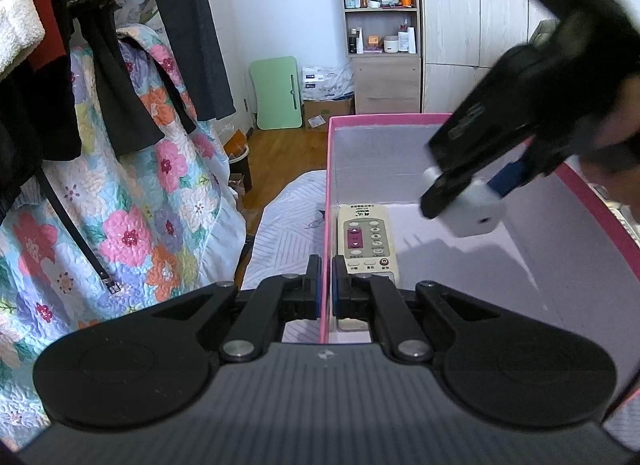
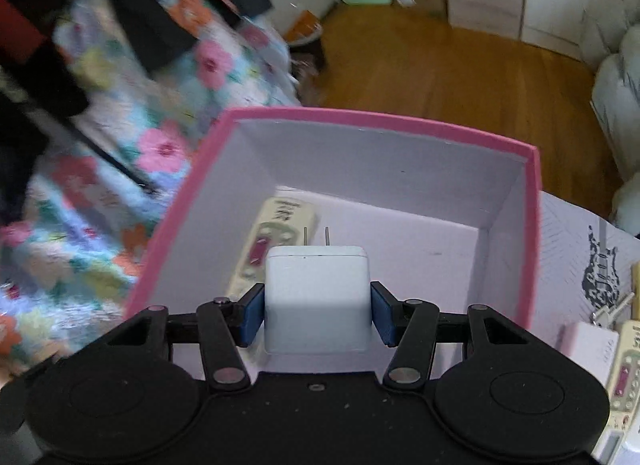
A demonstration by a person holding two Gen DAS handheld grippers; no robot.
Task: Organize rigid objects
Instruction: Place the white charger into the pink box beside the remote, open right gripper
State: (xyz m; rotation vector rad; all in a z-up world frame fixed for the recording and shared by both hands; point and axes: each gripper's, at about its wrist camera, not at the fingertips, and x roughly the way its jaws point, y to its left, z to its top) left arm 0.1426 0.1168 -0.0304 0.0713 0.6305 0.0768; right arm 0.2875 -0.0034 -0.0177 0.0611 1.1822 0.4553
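Seen from the left wrist camera, the left gripper (image 1: 326,285) has its jaws almost fully closed, pinching the thin left wall of a pink box (image 1: 329,169), one finger outside the wall and one inside. The box has a pale lilac interior and sits on a white patterned bed cover (image 1: 288,217). Inside it, a cream remote control (image 1: 366,239) lies flat on the floor of the box, right against the left wall, buttons facing up. At the upper right, the right gripper (image 1: 474,195) reaches over the box at a tilt, holding a white charger plug (image 1: 468,211) in the air above the box floor. Beyond the bed are a floral quilt (image 1: 132,201), dark hanging clothes (image 1: 100,65), a wooden floor and a shelf unit (image 1: 382,25) with bottles. Seen from the right wrist camera, the right gripper (image 2: 317,311) has its jaws partly open, the blue pads pressed against both sides of the white charger plug (image 2: 317,301), whose two metal prongs point forward into the pink box (image 2: 384,119). The cream remote control (image 2: 272,241) lies below and to the left of the plug, along the left wall. At the lower right edge, outside the box, a second cream remote (image 2: 624,377) rests on the bed cover (image 2: 572,249).
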